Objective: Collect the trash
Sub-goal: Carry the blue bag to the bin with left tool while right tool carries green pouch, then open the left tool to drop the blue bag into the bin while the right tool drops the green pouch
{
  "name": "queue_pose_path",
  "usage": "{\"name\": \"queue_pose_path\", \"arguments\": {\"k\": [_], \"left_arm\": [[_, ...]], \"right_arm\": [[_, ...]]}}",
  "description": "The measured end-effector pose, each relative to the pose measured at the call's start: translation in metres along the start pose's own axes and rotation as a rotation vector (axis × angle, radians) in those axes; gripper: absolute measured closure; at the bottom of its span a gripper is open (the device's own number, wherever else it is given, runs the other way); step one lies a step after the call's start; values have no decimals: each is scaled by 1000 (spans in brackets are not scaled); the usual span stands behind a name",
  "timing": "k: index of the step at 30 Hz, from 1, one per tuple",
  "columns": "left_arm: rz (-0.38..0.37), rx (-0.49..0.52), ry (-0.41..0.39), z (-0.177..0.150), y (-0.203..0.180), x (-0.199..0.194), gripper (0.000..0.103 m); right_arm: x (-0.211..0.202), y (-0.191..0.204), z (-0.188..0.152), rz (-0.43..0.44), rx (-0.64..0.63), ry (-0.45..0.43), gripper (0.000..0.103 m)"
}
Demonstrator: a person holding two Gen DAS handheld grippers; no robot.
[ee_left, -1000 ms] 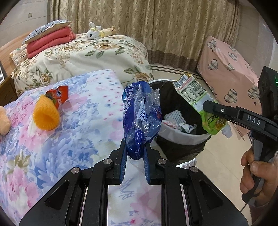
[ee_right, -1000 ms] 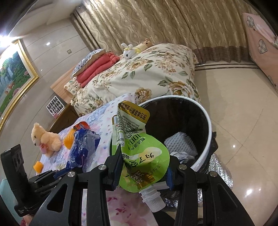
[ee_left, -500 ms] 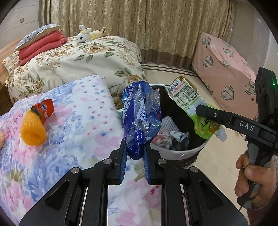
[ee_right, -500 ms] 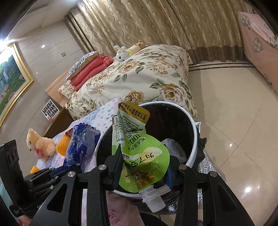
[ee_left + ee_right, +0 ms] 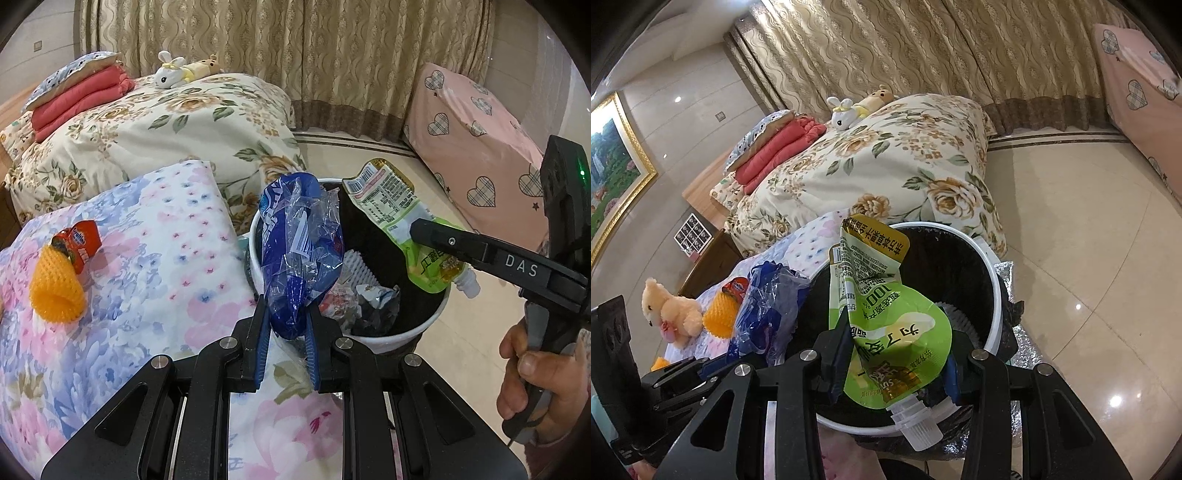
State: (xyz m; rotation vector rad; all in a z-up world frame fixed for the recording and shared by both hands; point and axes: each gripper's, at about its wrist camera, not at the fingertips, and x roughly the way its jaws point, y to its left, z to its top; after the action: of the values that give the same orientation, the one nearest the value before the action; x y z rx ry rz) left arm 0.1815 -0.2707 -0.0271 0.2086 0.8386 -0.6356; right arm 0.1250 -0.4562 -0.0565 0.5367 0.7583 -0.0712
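Observation:
My left gripper (image 5: 287, 325) is shut on a crumpled blue plastic wrapper (image 5: 299, 251), held at the near left rim of the white trash bin (image 5: 388, 338). My right gripper (image 5: 897, 365) is shut on a green spouted drink pouch (image 5: 886, 317), held over the bin's (image 5: 993, 291) black-lined opening; the pouch also shows in the left wrist view (image 5: 402, 225). The bin holds crumpled paper and a white brush-like piece. On the floral bedspread (image 5: 147, 280) lie an orange foam fruit net (image 5: 55, 288) and a red wrapper (image 5: 79, 240).
A folded floral quilt (image 5: 166, 122) with red blankets and plush toys lies behind. A teddy bear (image 5: 670, 310) sits on the bed at left. A pink heart-print covered object (image 5: 480, 140) stands at right. Tiled floor (image 5: 1089, 240) surrounds the bin.
Both grippers have moved toward the bin with their trash; the pouch now hangs over the bin's opening and the blue wrapper is at its rim.

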Motion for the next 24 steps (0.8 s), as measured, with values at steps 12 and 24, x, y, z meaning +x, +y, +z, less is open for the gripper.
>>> {"name": "queue_pose_path", "arguments": {"k": [12, 24], "left_arm": [[-15, 2, 19, 6, -5, 11, 87], [-26, -20, 19, 10, -6, 15, 56]], "right_arm": [[9, -6, 5, -12, 7, 13, 61], [15, -11, 7, -24, 23, 30, 57]]}}
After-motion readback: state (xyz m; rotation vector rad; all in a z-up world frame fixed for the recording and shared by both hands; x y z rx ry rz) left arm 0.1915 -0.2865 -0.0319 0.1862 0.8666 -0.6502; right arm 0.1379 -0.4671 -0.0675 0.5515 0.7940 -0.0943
